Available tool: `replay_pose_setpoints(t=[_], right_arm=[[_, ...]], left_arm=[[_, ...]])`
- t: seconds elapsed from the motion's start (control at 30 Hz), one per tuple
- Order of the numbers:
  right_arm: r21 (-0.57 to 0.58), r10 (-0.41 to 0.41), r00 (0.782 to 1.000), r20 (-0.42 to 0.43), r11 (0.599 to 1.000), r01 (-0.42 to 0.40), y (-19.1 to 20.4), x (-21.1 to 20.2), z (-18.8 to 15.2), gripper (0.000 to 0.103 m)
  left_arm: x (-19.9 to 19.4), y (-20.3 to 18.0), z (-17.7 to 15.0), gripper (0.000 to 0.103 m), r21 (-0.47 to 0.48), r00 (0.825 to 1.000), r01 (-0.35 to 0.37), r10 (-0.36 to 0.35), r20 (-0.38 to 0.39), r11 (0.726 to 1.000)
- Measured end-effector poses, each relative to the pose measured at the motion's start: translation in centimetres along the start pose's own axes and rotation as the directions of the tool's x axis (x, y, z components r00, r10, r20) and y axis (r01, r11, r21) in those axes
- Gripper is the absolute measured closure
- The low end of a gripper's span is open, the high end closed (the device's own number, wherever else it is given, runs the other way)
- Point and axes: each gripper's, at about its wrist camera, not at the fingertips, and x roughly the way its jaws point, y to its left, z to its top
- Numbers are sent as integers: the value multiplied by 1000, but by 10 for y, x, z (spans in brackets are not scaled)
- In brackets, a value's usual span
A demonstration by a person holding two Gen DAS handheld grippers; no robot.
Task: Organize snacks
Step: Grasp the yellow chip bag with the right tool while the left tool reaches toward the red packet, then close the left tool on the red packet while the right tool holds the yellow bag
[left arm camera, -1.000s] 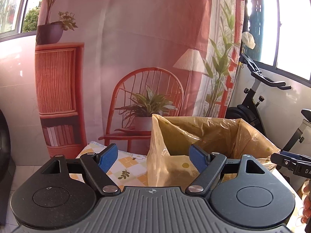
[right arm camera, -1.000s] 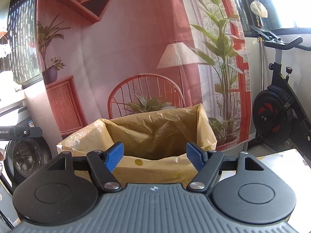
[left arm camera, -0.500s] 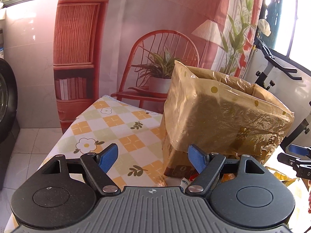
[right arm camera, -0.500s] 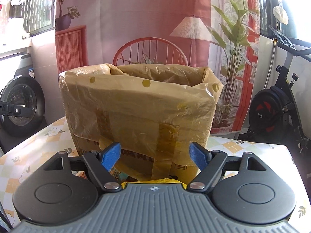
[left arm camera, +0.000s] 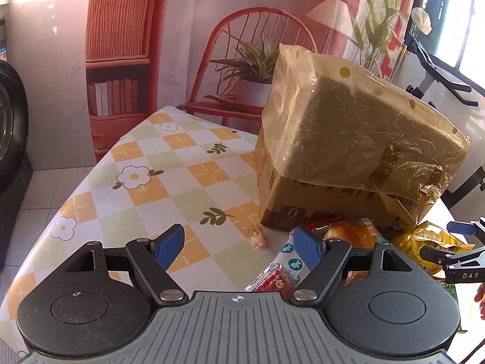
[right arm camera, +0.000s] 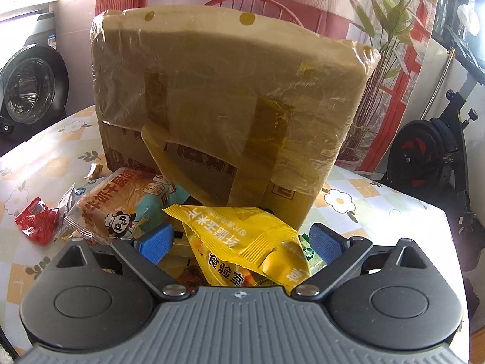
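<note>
Two grippers hang over a table with a flower-check cloth (left arm camera: pixel 169 163). Left gripper (left arm camera: pixel 239 244): jaws well apart, empty; a white-and-red sachet (left arm camera: pixel 280 265) lies partly hidden behind its right finger. Right gripper (right arm camera: pixel 242 239): jaws opening, with a crinkled yellow snack packet (right arm camera: pixel 242 239) between the pads, contact not discernible. A cardboard box lined with a yellow plastic bag (right arm camera: pixel 218 91) stands behind the snack pile; its interior is not visible. A panda-print bread bag (right arm camera: pixel 127 200) lies partly covered.
</note>
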Motion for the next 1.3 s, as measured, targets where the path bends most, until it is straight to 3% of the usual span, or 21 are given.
replay_pose_setpoints(t=[0.23,0.3,0.5,0.9,1.0,1.2,1.3], right_arm=[[73,7,998,-56,997,-3,-12,14,-9,9],[68,32,998,-44,997,-29,-11,12,-9,26],[67,50,998,-26,997,-48,-5,6,-6,37],[67,74,997,10,995,-75,4,-6,-3,42],[73,77,997,15,994,-78,4,-7,-3,42],[76,80,997,19,994,-81,3,-8,-4,42],[75,82,996,25,994,-84,4,-9,-3,42]], left_arm=[[10,4,-16,23,9,997,14,-13,-74,1000],[14,6,-23,23,6,995,19,-19,-96,1000],[27,6,-46,21,24,983,63,-58,-173,998],[53,-3,-64,20,125,976,1,26,-217,992],[57,-4,-66,19,184,977,-60,96,-192,981],[60,13,-62,19,155,974,-129,155,-168,979],[56,25,-57,19,118,974,-130,149,-169,985]])
